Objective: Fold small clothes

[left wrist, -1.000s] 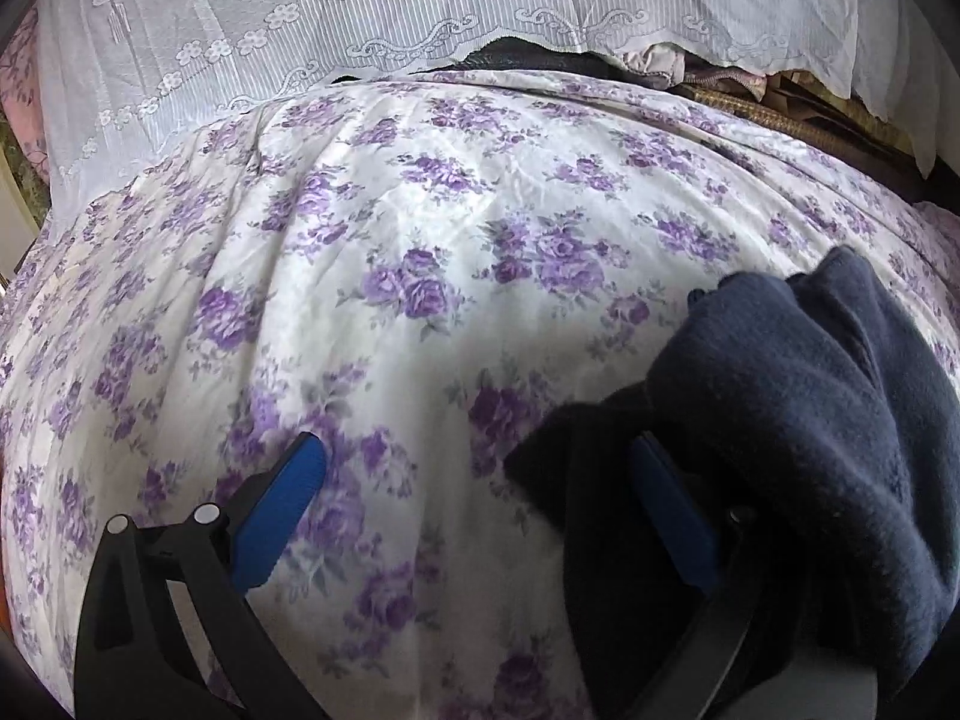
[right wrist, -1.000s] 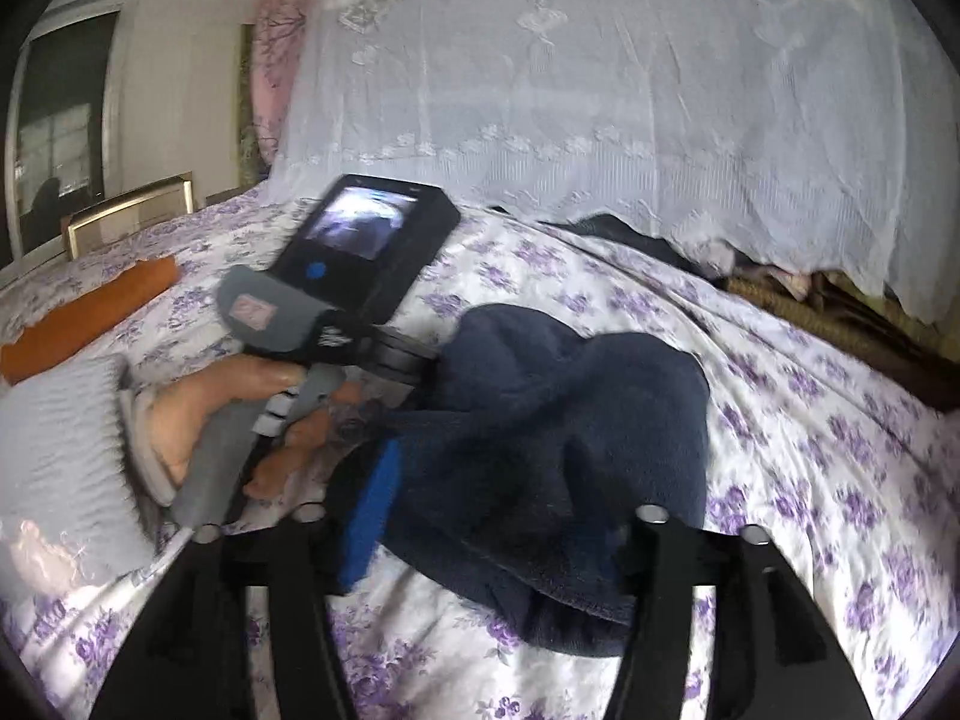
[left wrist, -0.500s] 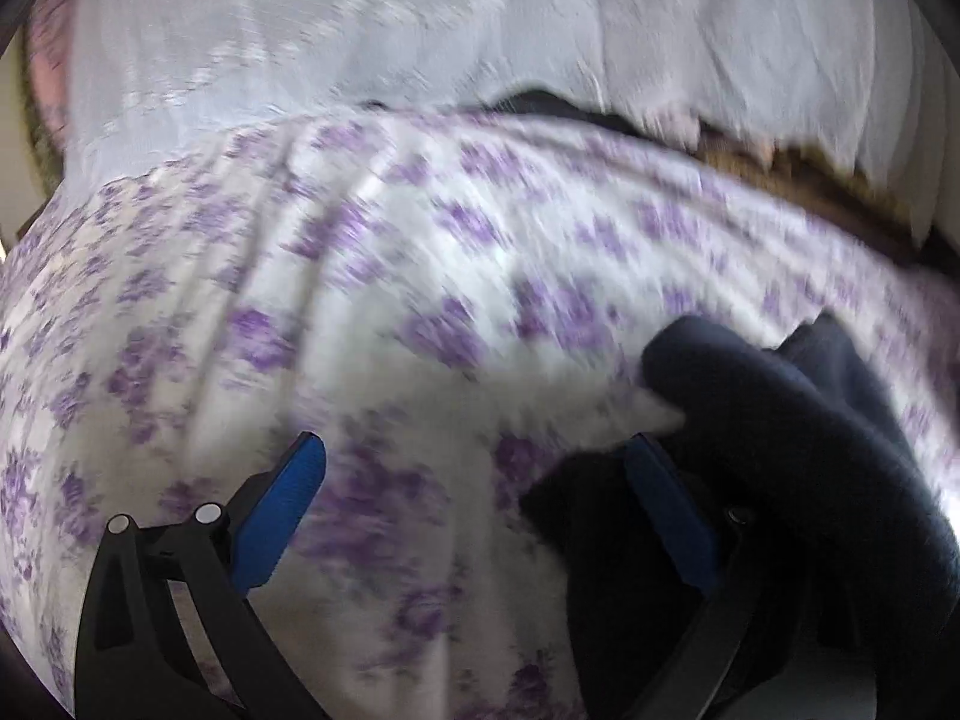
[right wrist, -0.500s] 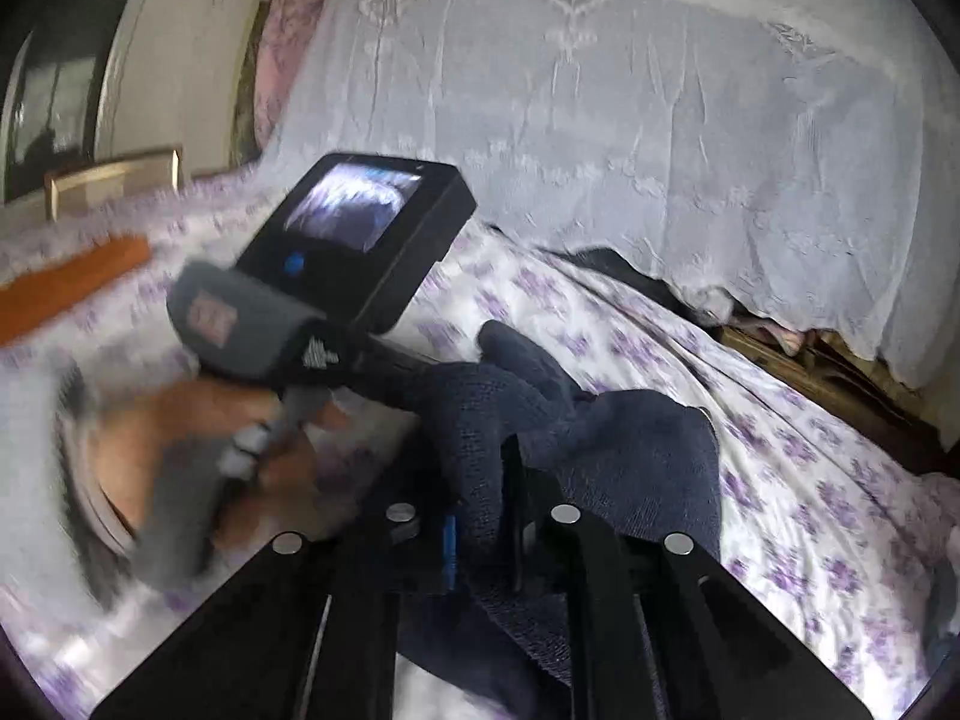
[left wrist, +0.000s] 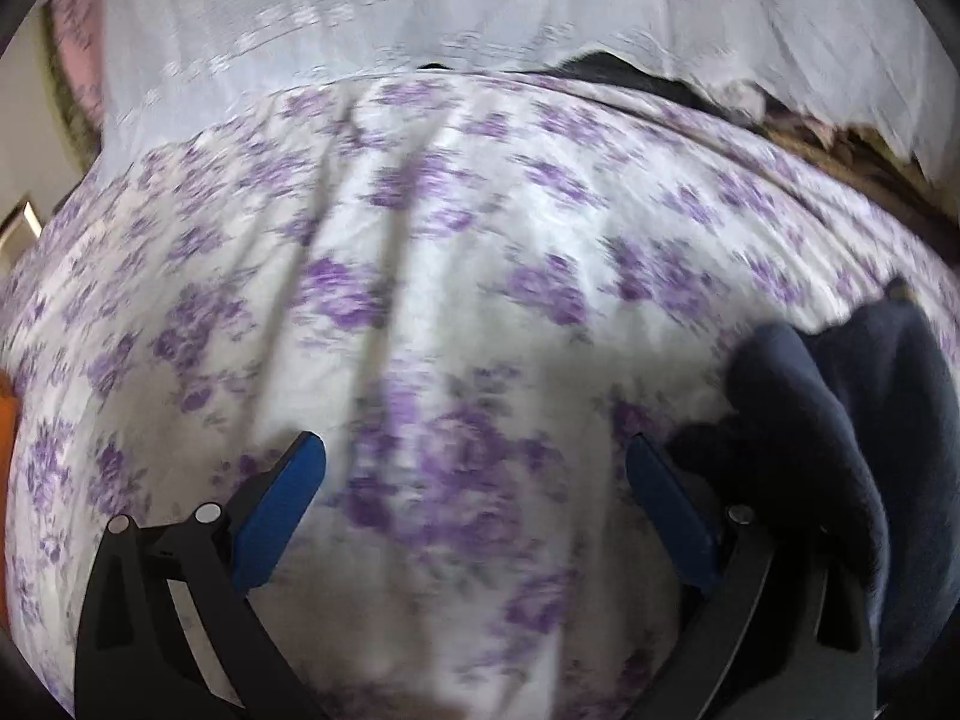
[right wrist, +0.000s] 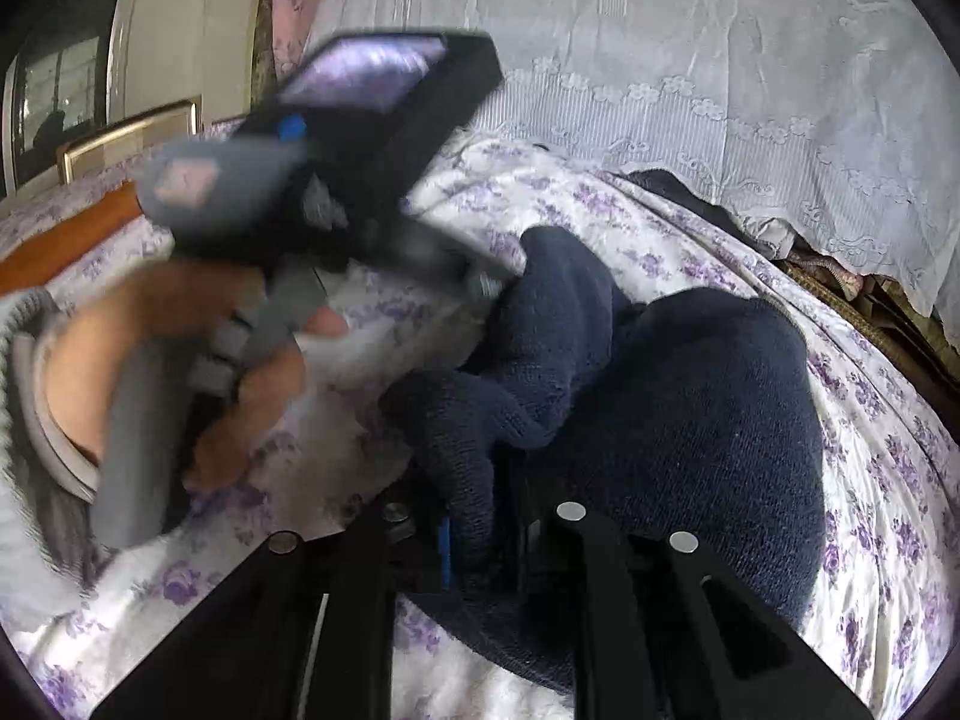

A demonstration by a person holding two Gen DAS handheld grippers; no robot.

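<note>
A dark navy knit garment [right wrist: 672, 408] lies bunched on the purple-flowered bedsheet [right wrist: 870, 432]. My right gripper [right wrist: 474, 534] is shut on a fold of the garment at its near edge and holds it raised. In the left wrist view the garment [left wrist: 852, 420] sits at the right, just outside my right finger. My left gripper [left wrist: 474, 480] is open and empty over the bare sheet [left wrist: 420, 300]. The left gripper and the hand holding it [right wrist: 180, 360] show blurred in the right wrist view.
A white lace cover [right wrist: 690, 78] hangs along the far side of the bed. An orange cloth [right wrist: 66, 234] lies at the far left. Dark clutter [right wrist: 840, 282] sits under the lace at the right.
My right gripper closed on the garment's fold and lifted it. My left gripper stayed open and swung left, off the garment, which now lies beside its right finger.
</note>
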